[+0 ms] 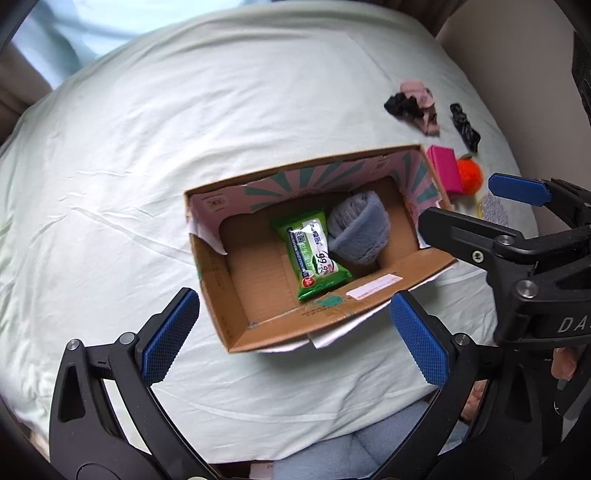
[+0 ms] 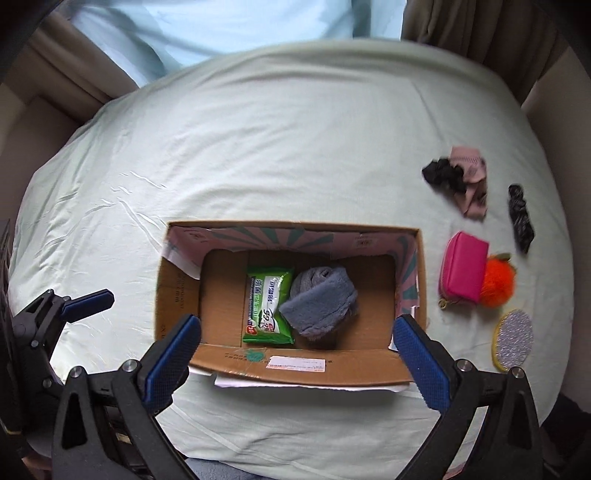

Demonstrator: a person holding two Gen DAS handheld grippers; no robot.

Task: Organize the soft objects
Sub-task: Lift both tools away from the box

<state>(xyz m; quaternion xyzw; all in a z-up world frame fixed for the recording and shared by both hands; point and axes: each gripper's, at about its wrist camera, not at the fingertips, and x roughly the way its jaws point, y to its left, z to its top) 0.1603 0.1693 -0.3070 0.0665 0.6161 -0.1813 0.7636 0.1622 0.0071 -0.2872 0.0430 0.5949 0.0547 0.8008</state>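
A big bed is covered by a pale green sheet with small wrinkles. Brown curtains are seen at 1 o'clock. Soft blue daylight is let in at 12 o'clock.

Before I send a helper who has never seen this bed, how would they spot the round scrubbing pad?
Start at the cardboard box on the pale sheet and look to its right. Past the pink pouch and orange pom-pom, nearest the bed's front edge, lies the round pad: the only flat, glittery silver disc, rimmed in yellow.
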